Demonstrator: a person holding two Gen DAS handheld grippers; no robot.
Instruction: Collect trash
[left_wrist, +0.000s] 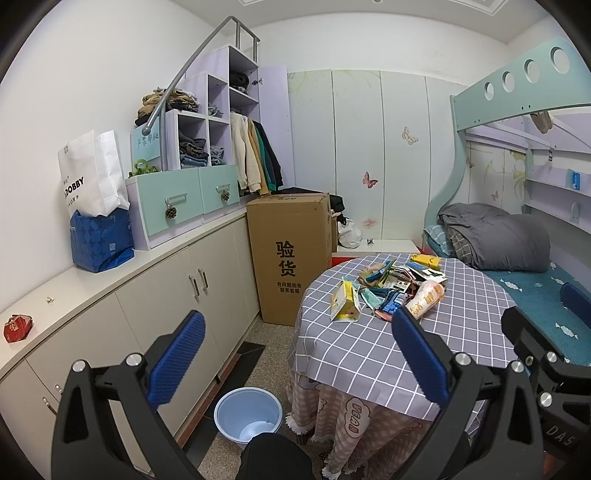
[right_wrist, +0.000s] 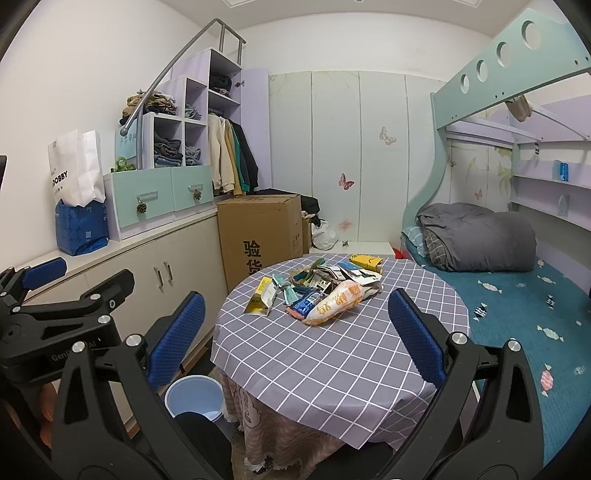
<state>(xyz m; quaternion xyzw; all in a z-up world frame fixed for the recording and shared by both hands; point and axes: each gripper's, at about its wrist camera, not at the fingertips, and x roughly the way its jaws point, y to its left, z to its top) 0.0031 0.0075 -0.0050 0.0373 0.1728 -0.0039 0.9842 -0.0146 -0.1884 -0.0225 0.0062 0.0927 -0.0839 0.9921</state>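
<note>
Teal-sheeted bunk bed (right_wrist: 517, 295) along the right wall, grey duvet (right_wrist: 480, 240) bundled at its far end. Pale cabinet run (left_wrist: 177, 280) down the left wall, carrying a white paper bag (left_wrist: 88, 173) tucked into a blue one (left_wrist: 101, 240), plus mint drawers (left_wrist: 184, 199) under lilac cubbies of folded clothes. Tall cardboard box (left_wrist: 288, 254) standing on the floor between the cabinets and the round bench (right_wrist: 332, 354), draped in a grey checked cloth. Light-blue bucket (left_wrist: 248, 413) on the floor just beside the bench's left edge, with nothing visible inside. Trash pile (right_wrist: 321, 288) heaped toward the far half of the bench: crumpled wrappers, small cartons, scraps of paper. Within it, an orange-and-white snack bag (right_wrist: 332, 302) at the near right edge, a yellow-and-white carton (right_wrist: 262, 299) lying at the left, another yellow carton (right_wrist: 365, 263) at the far side. Left hand-held gripper (left_wrist: 295, 365) raised near the bench's near-left edge, blue pads spread wide, holding nothing. Right hand-held gripper (right_wrist: 295, 336) likewise spread wide and holding nothing, poised over the near part of the bench, short of the pile. Small red packet (left_wrist: 17, 328) alone at the near end of the cabinet top.
</note>
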